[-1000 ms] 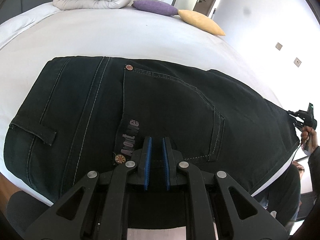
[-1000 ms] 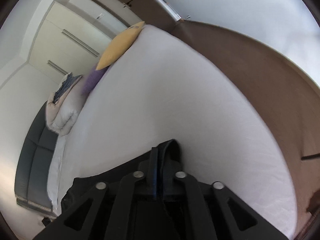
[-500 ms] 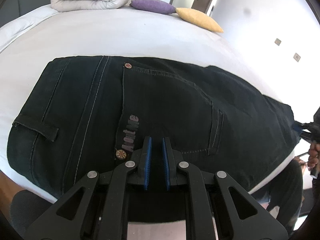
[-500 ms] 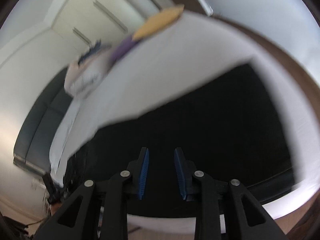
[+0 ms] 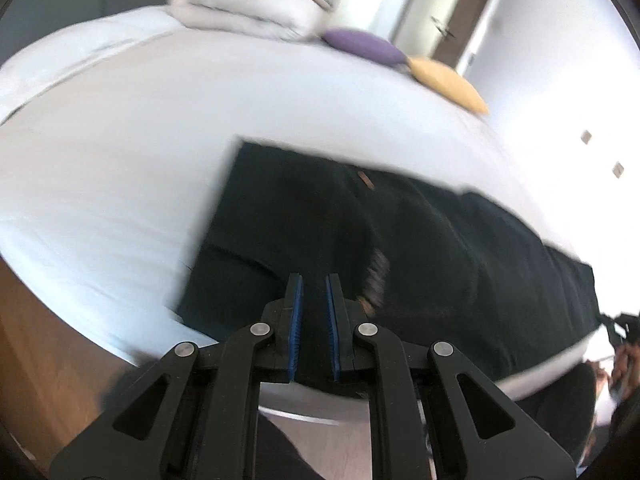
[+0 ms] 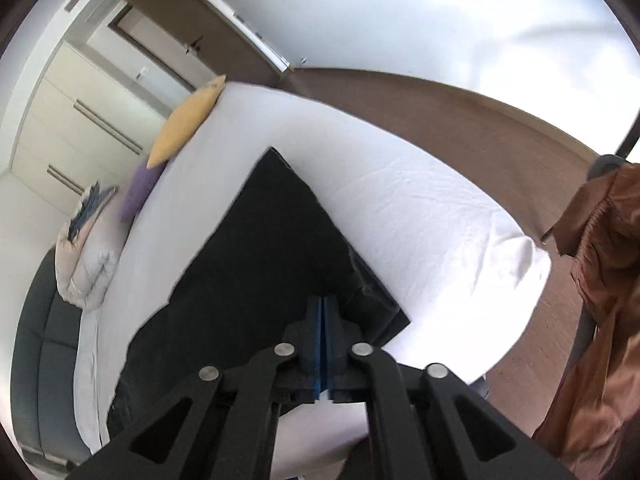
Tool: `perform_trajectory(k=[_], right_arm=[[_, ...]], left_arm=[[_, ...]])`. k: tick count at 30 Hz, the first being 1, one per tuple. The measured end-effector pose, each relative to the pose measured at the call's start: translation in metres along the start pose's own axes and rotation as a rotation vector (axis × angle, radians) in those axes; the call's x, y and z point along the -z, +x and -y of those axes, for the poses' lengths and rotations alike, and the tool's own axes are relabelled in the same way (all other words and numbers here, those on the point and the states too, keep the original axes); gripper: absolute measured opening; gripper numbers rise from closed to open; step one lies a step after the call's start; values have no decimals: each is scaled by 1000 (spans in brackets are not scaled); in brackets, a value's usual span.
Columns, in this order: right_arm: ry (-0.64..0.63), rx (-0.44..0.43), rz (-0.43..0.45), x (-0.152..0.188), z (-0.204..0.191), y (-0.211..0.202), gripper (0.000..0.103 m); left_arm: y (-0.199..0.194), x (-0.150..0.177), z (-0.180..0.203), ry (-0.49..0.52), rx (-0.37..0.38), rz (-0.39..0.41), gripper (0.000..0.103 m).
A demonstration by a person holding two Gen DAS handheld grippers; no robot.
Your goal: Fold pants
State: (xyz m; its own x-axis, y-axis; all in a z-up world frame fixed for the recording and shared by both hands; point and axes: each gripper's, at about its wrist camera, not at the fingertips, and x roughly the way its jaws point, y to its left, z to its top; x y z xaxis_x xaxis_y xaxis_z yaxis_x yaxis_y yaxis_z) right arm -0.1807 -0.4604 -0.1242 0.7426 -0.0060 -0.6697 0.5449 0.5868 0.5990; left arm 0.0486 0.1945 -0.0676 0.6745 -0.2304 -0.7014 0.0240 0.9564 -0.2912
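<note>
Fingers of left gripper (image 5: pixel 313 280) slightly apart over black jeans (image 5: pixel 400 248), waist end; right gripper (image 6: pixel 322 304) pressed together over hem end. Long axis runs left-right along bed (image 5: pixel 160 120) edge.

Black two-finger grippers, blue pads
Left gripper (image 5: pixel 313 280) and right gripper (image 6: pixel 322 300): matte black linkages, silver rivets, ribbed blue fingers (image 5: pixel 297 312).

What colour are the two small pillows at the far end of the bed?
One purple pillow, one yellow pillow; clearest in the right wrist view.
</note>
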Motion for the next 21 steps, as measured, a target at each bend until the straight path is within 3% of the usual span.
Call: perform_trajectory(k=[4, 7, 10, 15, 18, 21], right_arm=[[-119, -186, -142, 29, -74, 32, 8], [-228, -333, -290, 69, -157, 75, 8], [-255, -413, -410, 93, -204, 116, 8], [-334, -429, -577, 119, -259, 166, 8], [-313, -419, -630, 132, -266, 191, 8], [-265, -404, -639, 131, -252, 216, 1]], left_arm=[[0, -31, -5, -32, 46, 21, 11], [15, -39, 25, 41, 89, -12, 11], [41, -35, 65, 150, 82, -71, 11], [86, -40, 115, 294, 63, -151, 11], [113, -37, 122, 372, 31, -196, 11], [127, -37, 114, 373, 69, -216, 11]])
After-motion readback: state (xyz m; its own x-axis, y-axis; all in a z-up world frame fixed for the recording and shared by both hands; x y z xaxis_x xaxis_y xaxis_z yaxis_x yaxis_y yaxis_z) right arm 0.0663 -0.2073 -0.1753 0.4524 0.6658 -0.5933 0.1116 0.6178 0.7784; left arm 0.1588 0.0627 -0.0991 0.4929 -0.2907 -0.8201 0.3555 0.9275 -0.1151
